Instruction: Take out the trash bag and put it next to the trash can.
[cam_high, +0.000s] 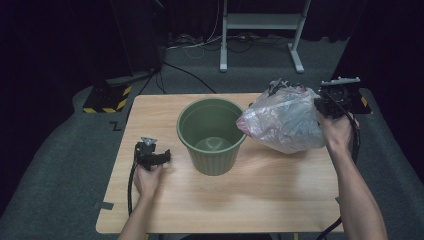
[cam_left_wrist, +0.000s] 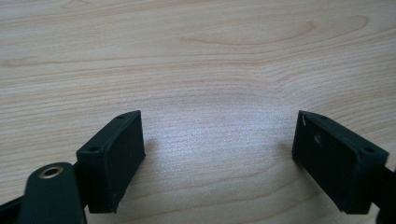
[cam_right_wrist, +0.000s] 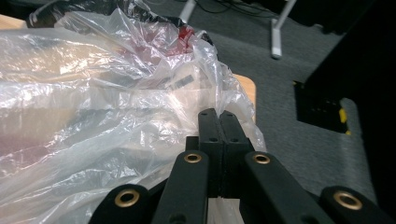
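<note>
A: Right tool (cam_high: 327, 107) state?

B: Jaws pressed flat together, pinching a fold of the clear plastic bag (cam_high: 285, 120). In the right gripper view the film bunches right at the fingertips (cam_right_wrist: 218, 122), so it's a grip on the bag's edge.

A: Where's the bag?

B: Hanging off that tool, puffed out toward the left, above the bench (cam_high: 280, 200) just beside the green bucket (cam_high: 212, 135), its far end over the bucket's right rim. Not inside.

A: Why held like that?

B: My guess: pinching one edge lets the bag hang free so it can go into or over the bucket, maybe as a liner. Bucket looks empty and upright.

A: Left tool (cam_high: 154, 156)?

B: Jaws wide apart, nothing between them, low over bare bench left of the bucket. Looks parked, well apart from the bag.
</note>
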